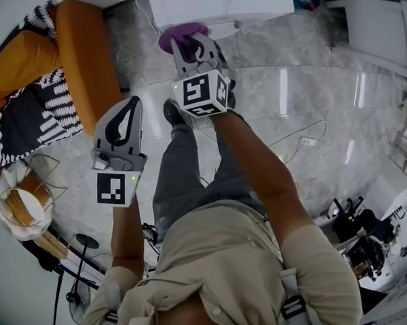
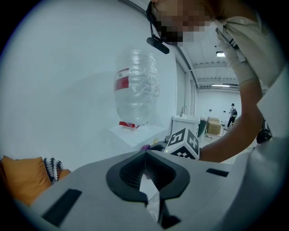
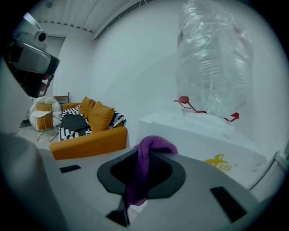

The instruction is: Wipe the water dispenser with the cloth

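The right gripper (image 1: 193, 50) has its jaws clamped on the purple cloth (image 3: 143, 159), whose bunched end sits just at the front edge of the white water dispenser (image 3: 204, 136), below the clear upturned bottle (image 3: 215, 58) on the dispenser's top (whether the cloth touches the cabinet cannot be told). The left gripper (image 2: 145, 177) is farther back from the dispenser than the right one, its jaws pressed together with nothing between them. An orange sofa (image 1: 86, 66) stands to the dispenser's left.
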Available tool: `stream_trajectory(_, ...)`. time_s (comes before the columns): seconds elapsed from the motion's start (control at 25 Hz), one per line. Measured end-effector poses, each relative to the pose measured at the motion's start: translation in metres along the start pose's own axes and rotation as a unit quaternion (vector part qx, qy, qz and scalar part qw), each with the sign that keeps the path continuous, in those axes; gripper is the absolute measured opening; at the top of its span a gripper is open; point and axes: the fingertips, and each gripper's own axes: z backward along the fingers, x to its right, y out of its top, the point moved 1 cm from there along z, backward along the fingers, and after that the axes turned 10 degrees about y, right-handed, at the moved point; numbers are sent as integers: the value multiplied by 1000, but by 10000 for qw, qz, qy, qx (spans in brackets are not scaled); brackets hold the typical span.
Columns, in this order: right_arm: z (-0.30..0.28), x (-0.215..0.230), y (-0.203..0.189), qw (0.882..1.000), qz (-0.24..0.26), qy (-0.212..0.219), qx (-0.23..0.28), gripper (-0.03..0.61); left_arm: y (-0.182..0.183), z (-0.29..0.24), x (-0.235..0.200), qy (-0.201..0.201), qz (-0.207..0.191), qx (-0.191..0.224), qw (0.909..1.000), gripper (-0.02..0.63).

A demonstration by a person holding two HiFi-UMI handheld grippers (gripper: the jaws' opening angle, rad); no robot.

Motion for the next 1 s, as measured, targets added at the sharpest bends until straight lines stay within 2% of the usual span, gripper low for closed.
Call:
stream_trajectory(0.2,-3,-4,-1,9999,84,81,-30,52,-6,6,-8,51,20,-52,10000,17)
stream_trajectory(0.36,12,22,-18,9999,26,-93,-142,52,-5,1,-1,-10,-10,-61,10000,17)
stream_trajectory(0.56,55,93,-58,9949,-455,-839,-328,52,0,-11,19,-157,-57,-31,9999,17)
stream_trajectory(0.8,126,197,-92,9699,-1071,-2155,-377,52,10,-25,43,-308,-122,-7,9994,17)
stream_trajectory(0.88,138,213,-90,9658,-1059,-2344,-331,52,13,-28,48,-332,-131,17,9994,17)
stream_trajectory(1.0,136,210,-81,9677,-1053,-2278,-236,52,15,-28,53,-353,-141,-3,9993,17)
